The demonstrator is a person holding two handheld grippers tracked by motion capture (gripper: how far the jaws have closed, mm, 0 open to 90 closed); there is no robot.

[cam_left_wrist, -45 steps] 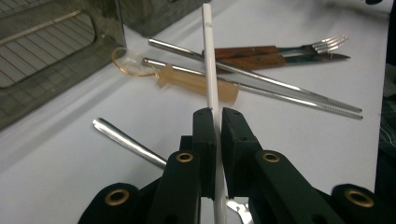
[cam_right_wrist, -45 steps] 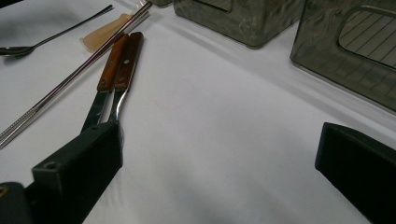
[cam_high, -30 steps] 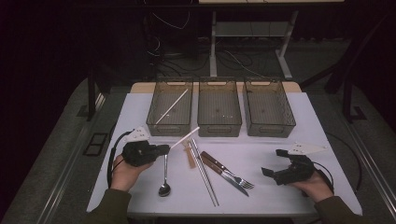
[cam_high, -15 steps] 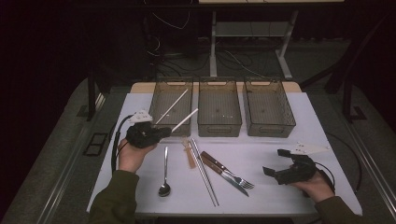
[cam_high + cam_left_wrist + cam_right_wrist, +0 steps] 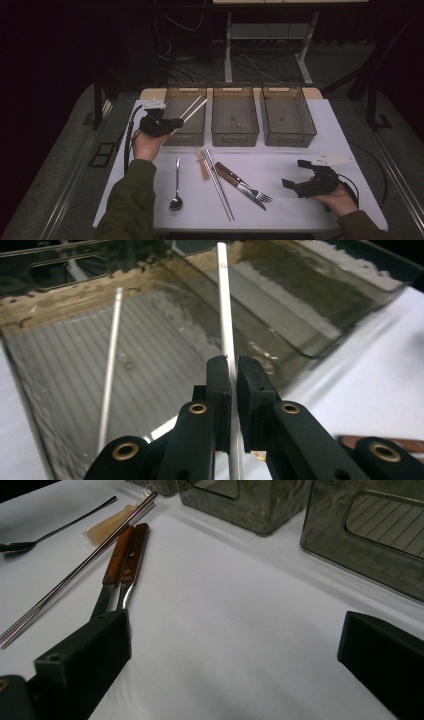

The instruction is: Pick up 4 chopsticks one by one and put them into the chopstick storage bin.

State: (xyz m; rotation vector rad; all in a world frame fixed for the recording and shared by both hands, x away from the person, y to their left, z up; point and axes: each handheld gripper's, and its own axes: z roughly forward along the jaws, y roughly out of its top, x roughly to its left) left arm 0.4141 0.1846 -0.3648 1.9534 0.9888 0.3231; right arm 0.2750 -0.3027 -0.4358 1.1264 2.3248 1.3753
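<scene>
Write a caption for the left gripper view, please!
Left gripper holds a white chopstick over the smoky bin.

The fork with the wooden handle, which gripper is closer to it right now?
Right. The right gripper rests on the table just beside the fork, jaws open toward it. The left gripper is up at the left bin, holding a white chopstick.

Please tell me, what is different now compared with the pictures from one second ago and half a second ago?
The left gripper, shut on a white chopstick, moved away from the person, from beside the spoon up to the left bin, where another chopstick already lies. The right gripper stayed open in place; the cutlery on the table did not move.
</scene>
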